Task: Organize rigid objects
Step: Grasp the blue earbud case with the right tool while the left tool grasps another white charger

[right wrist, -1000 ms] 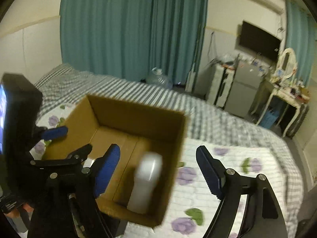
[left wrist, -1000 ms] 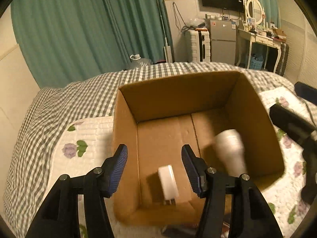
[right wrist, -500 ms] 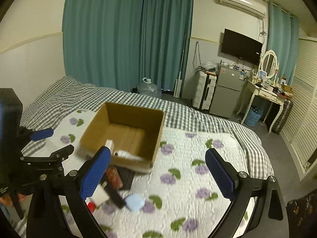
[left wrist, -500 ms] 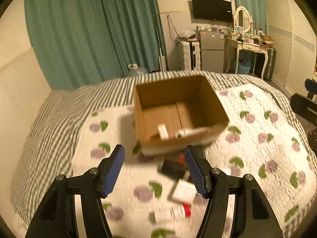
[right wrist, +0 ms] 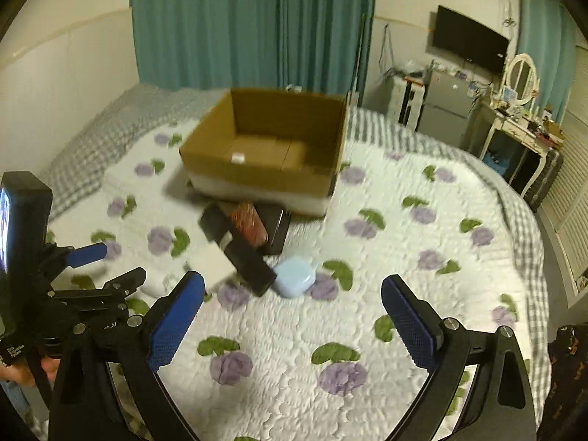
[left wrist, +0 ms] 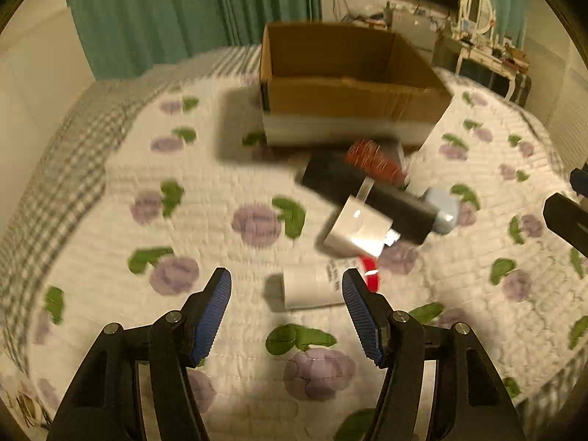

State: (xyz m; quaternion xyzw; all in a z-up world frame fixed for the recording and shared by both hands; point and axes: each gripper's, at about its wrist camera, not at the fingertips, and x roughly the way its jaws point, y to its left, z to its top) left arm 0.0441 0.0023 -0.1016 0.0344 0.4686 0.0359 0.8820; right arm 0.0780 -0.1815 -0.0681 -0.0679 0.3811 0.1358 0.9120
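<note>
An open cardboard box (left wrist: 349, 88) stands on the bed, also in the right wrist view (right wrist: 264, 169), with a small white item (right wrist: 238, 157) inside. In front of it lie a long black box (left wrist: 367, 198), a reddish-brown item (left wrist: 375, 160), a white charger block (left wrist: 356, 231), a light blue case (left wrist: 444, 209) and a white bottle with a red cap (left wrist: 312, 288). My left gripper (left wrist: 286, 312) is open and empty, just in front of the white bottle. My right gripper (right wrist: 290, 316) is open and empty, in front of the light blue case (right wrist: 294, 275).
The bed has a white quilt with purple flowers (right wrist: 367, 294) over a checked sheet (left wrist: 62, 169). Teal curtains (right wrist: 250, 25) hang behind. A fridge, a dresser with a mirror (right wrist: 522, 117) and a wall television stand at the right.
Both grippers have pulled back from the box and dropped toward the quilt. The loose pile in front of the box is now close ahead of both grippers.
</note>
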